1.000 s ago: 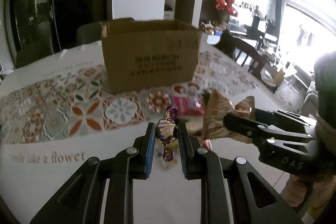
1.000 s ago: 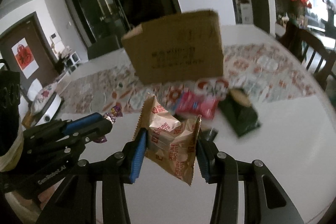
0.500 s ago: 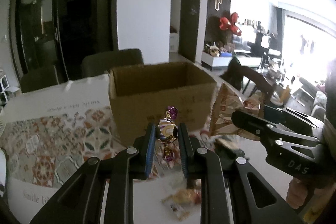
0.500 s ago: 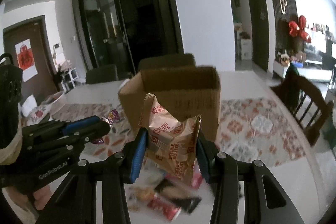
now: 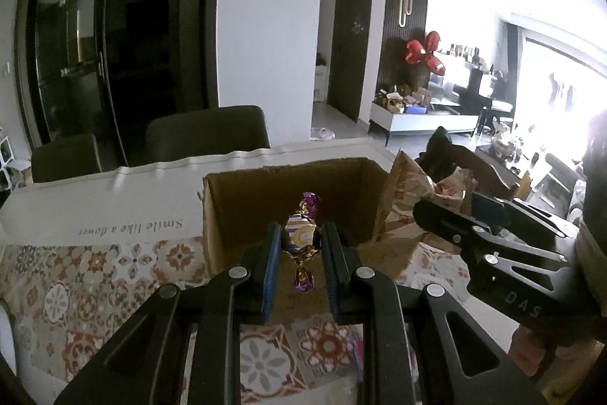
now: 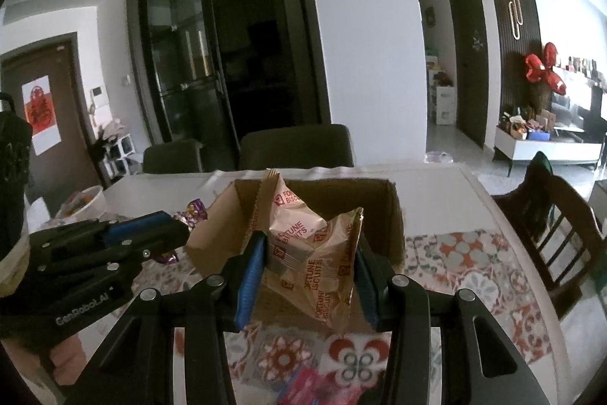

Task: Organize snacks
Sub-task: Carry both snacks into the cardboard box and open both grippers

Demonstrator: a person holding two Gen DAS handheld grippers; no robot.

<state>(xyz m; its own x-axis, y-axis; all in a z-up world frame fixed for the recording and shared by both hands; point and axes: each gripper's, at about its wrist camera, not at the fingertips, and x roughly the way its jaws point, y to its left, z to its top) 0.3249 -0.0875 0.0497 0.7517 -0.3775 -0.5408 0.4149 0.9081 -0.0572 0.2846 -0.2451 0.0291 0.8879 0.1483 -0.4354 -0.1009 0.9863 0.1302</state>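
Both grippers are held side by side above the near edge of the cardboard box. The left gripper is clamped narrowly; the right gripper is clamped wider, angled downward.

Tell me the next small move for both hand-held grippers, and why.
Probably ease both forward over the box opening, then let go. The left hand-held gripper is shut on a candy and the right hand-held gripper on a biscuit bag; both sit just short of the near rim.
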